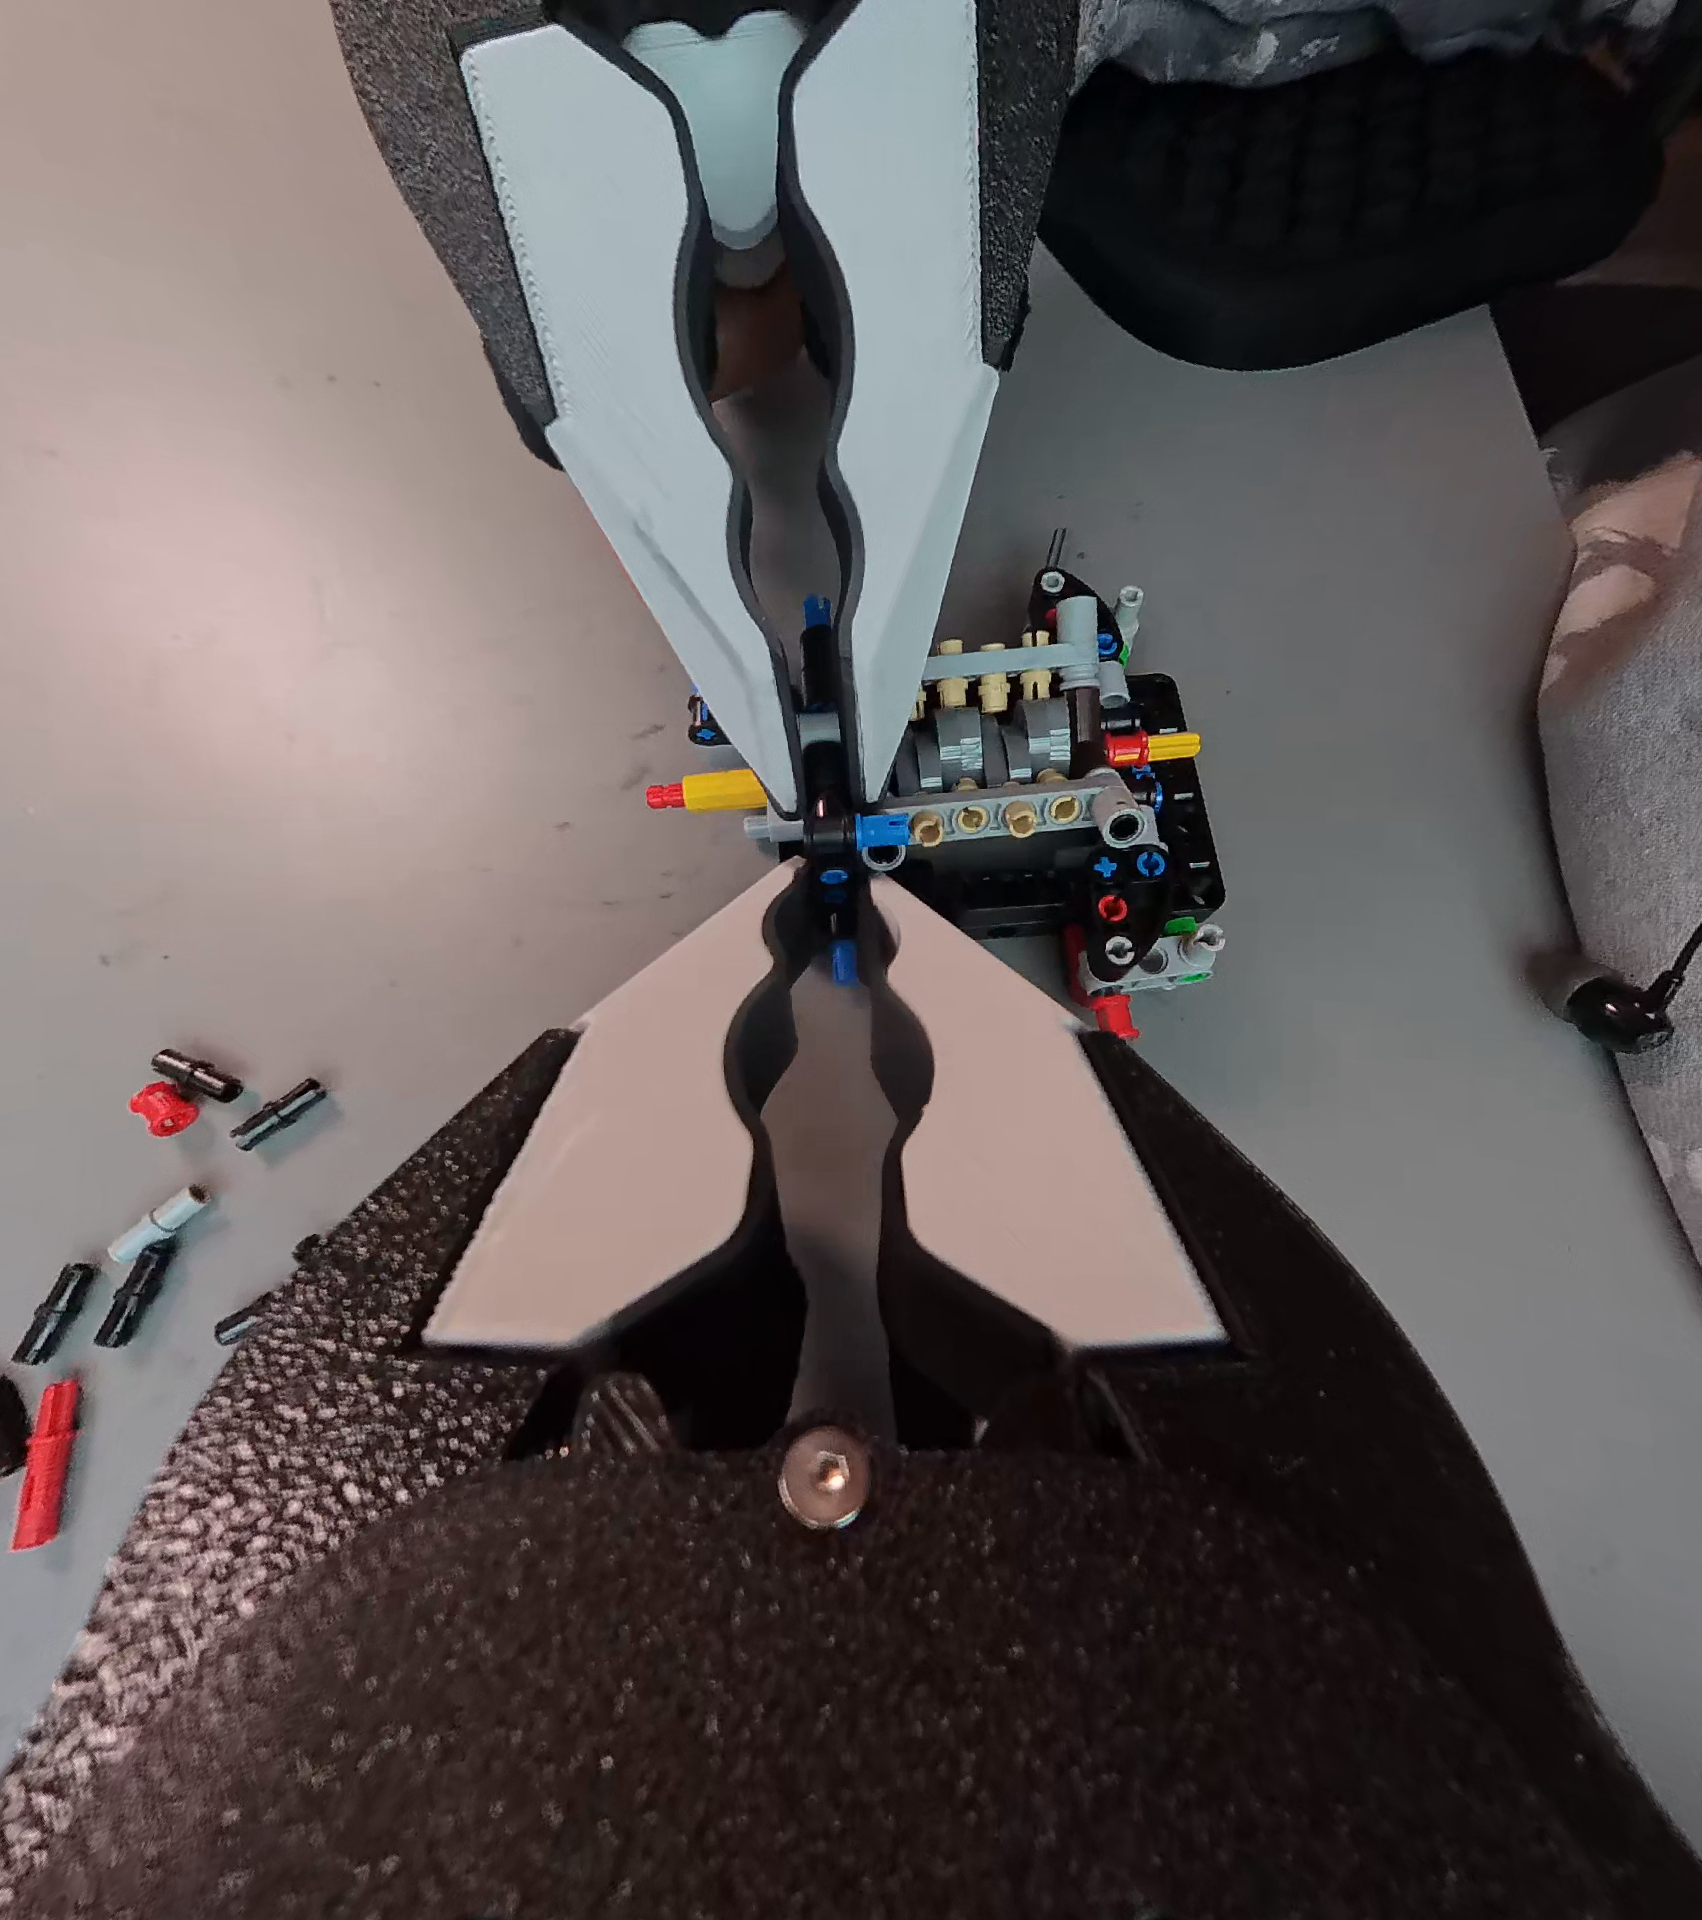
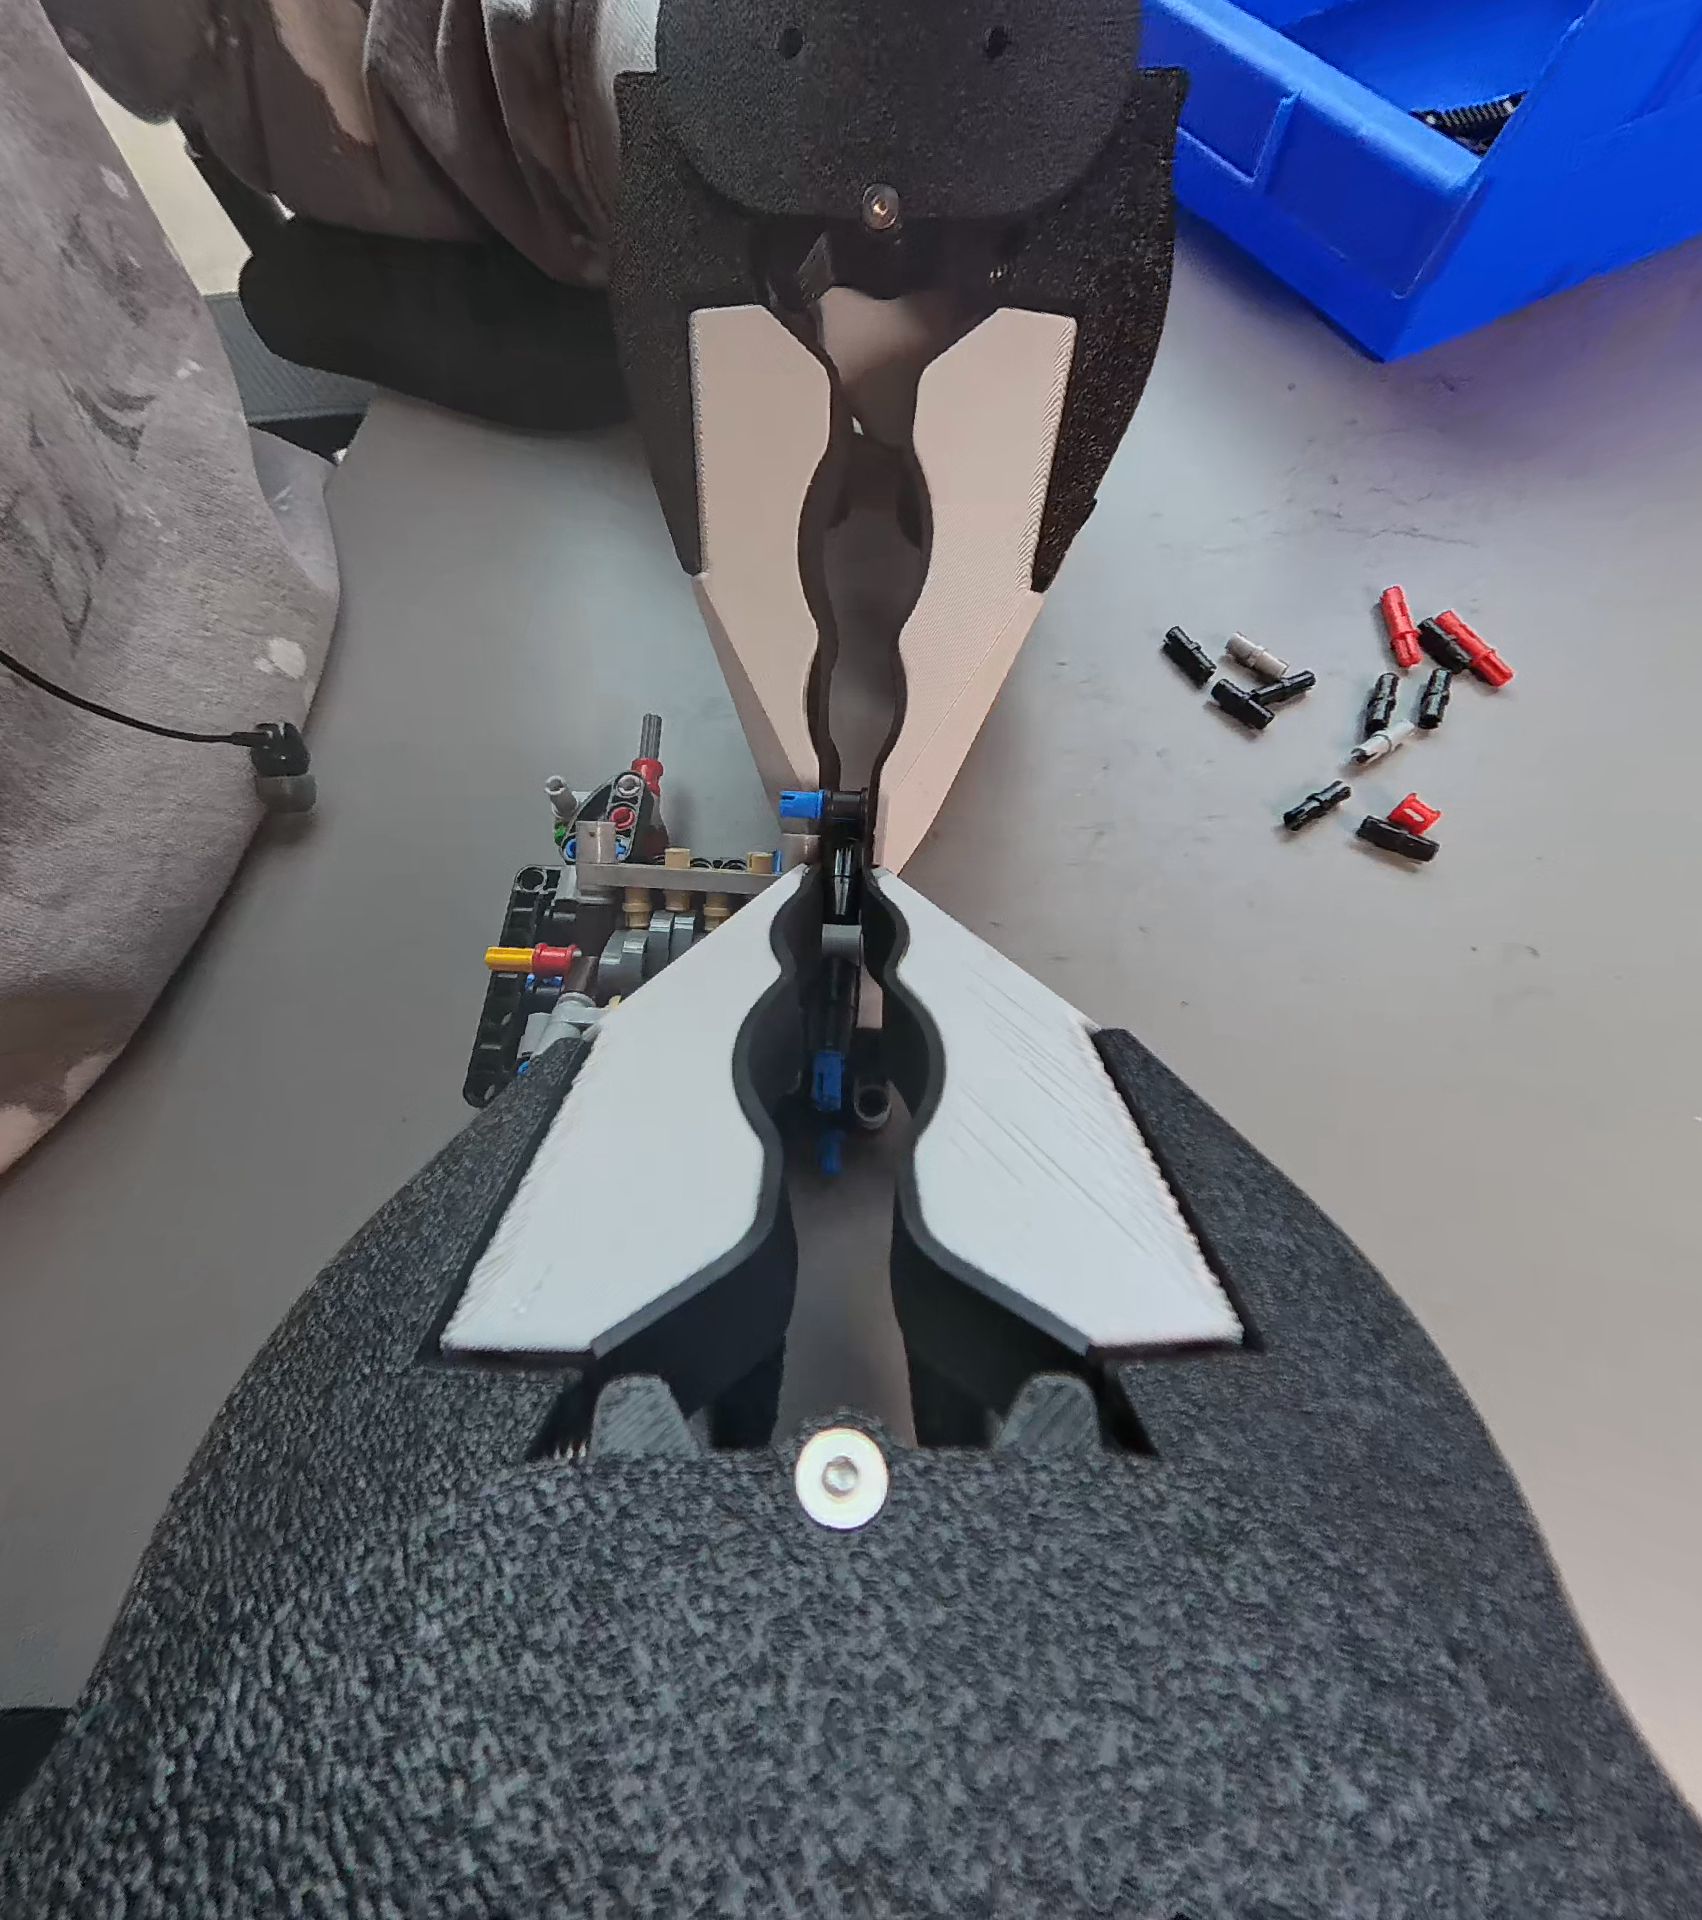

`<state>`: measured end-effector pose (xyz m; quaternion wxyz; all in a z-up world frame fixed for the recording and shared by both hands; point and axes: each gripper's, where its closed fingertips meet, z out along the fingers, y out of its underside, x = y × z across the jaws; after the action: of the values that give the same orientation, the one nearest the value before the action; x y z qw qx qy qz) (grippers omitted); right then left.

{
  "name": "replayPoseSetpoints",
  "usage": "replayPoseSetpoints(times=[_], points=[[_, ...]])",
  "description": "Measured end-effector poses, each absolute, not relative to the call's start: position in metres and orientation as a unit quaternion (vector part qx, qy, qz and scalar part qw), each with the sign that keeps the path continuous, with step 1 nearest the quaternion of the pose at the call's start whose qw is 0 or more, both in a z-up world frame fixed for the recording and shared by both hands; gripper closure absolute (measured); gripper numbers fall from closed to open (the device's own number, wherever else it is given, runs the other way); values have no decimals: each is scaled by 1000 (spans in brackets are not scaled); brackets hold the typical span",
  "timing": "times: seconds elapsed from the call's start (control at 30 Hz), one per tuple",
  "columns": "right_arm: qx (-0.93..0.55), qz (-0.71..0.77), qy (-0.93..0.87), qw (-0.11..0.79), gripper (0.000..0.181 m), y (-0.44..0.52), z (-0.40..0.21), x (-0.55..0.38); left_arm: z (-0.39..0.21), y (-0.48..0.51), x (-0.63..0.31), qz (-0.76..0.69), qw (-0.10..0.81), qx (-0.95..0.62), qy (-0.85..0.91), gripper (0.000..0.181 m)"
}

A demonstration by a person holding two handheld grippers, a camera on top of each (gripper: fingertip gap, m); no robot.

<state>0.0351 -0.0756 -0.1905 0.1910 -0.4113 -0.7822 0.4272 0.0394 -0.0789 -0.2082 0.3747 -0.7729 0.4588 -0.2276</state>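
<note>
My left gripper, with beige fingers, and my right gripper, with pale grey fingers, meet tip to tip above the table. Both are shut on the same thin black beam with blue pins, each on one end. The beam also shows in the right wrist view, running back between my right fingers. The right gripper comes in from the top of the left wrist view; the left gripper does so in the right wrist view. A small brick-built model on a black frame stands just beside and under the tips.
Several loose black, red and grey pins lie scattered on the grey table. A blue bin stands at the far right. A person's grey sleeve with a black cord and toggle borders the model's side. Both grippers' tips are close together, under 4 cm apart.
</note>
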Motion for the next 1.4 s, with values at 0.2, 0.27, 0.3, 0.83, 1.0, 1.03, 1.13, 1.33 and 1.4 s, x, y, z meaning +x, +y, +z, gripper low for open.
replayPoseSetpoints(times=[0.2, 0.27, 0.3, 0.83, 1.0, 1.03, 1.13, 1.33, 1.4], points=[[-409, 441, -779, 178, 174, -80, -189, 39, -205, -84, 41, -234, 380, -766, 463, 175], [-409, 438, -780, 179, 174, -82, -189, 39, -206, -86, 40, -235, 379, -765, 464, 175], [-412, 439, -779, 178, 174, -82, -190, 38, -206, -86, 40, -235, 378, -766, 464, 175], [-430, 411, -776, 209, 174, -63, -191, 30, -177, -88, -4, -270, 442, -774, 364, 175], [-438, 458, -731, 253, 164, -59, -161, 24, -171, -82, -2, -268, 462, -769, 352, 174], [-438, 461, -723, 271, 162, -57, -150, 22, -169, -79, -2, -262, 470, -770, 344, 174], [-443, 463, -703, 309, 158, -63, -130, 14, -160, -60, -7, -213, 509, -774, 309, 174], [-420, 441, -675, 417, 147, -61, -112, -3, -132, -47, 9, -192, 560, -746, 304, 174], [-375, 469, -687, 409, 149, -74, -105, 7, -121, -58, 23, -262, 559, -720, 317, 174]])
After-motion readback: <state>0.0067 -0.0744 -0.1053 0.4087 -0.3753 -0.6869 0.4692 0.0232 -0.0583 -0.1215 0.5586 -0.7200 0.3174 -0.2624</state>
